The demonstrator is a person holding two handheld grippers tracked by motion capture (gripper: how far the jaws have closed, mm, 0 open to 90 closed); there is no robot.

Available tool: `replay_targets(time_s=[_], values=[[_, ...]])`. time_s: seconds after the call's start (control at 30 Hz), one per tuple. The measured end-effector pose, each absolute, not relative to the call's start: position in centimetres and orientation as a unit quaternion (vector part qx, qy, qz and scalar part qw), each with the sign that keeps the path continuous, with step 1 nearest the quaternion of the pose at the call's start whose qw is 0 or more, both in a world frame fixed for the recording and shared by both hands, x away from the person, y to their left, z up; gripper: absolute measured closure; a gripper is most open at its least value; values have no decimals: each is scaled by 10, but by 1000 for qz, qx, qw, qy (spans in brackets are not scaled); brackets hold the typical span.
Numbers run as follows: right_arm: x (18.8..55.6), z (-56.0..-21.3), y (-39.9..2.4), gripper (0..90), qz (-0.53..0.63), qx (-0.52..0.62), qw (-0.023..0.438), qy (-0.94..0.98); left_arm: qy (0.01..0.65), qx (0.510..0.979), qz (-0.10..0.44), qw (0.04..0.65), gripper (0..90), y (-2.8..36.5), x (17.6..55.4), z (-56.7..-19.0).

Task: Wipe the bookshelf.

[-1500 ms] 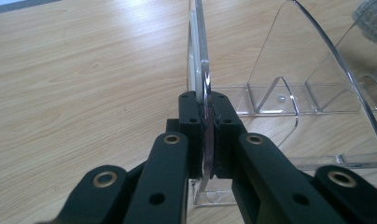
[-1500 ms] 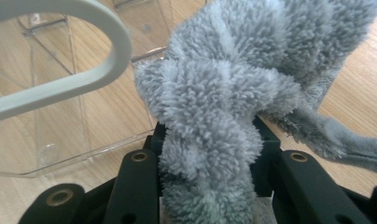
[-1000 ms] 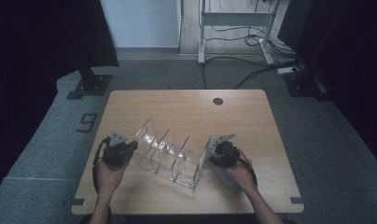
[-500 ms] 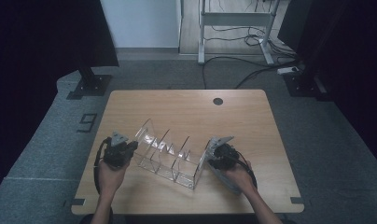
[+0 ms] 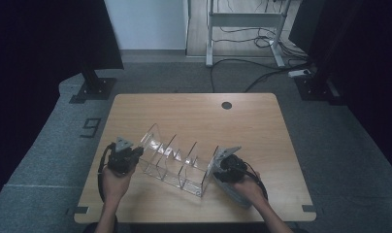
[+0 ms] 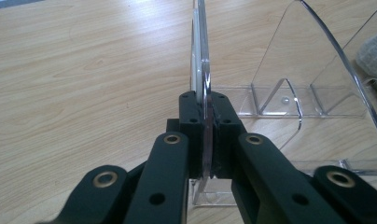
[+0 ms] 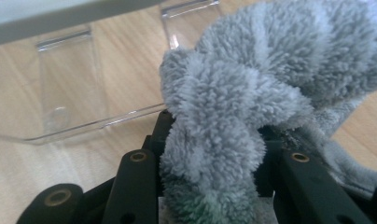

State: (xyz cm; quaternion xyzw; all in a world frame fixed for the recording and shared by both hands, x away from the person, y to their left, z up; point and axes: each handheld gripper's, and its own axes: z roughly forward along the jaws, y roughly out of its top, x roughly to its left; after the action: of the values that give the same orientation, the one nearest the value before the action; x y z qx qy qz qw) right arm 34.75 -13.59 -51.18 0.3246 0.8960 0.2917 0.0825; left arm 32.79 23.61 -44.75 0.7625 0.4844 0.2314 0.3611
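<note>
- High view: I am working at the clear acrylic rack (image 5: 174,162), which is lying aslant on the bench (image 5: 194,111), nearer my edge.
- My left tongs (image 6: 206,140) are pinching the rack's end panel (image 6: 201,56), steadying it.
- My right tongs (image 7: 214,154), at the rack's opposite end, are gripping a bunched grey cloth (image 7: 252,88) just beside the end wall.
- Judging by this, wiping is underway; I cannot tell which dividers (image 5: 187,160) are already clean, and the inner compartments probably remain.
</note>
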Motion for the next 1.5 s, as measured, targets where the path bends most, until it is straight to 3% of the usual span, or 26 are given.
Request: replay_targets(time_s=[1.5], values=[[272,-510,-106,599,302,224,22,926,494,755,225,368,857,237,328,-448]])
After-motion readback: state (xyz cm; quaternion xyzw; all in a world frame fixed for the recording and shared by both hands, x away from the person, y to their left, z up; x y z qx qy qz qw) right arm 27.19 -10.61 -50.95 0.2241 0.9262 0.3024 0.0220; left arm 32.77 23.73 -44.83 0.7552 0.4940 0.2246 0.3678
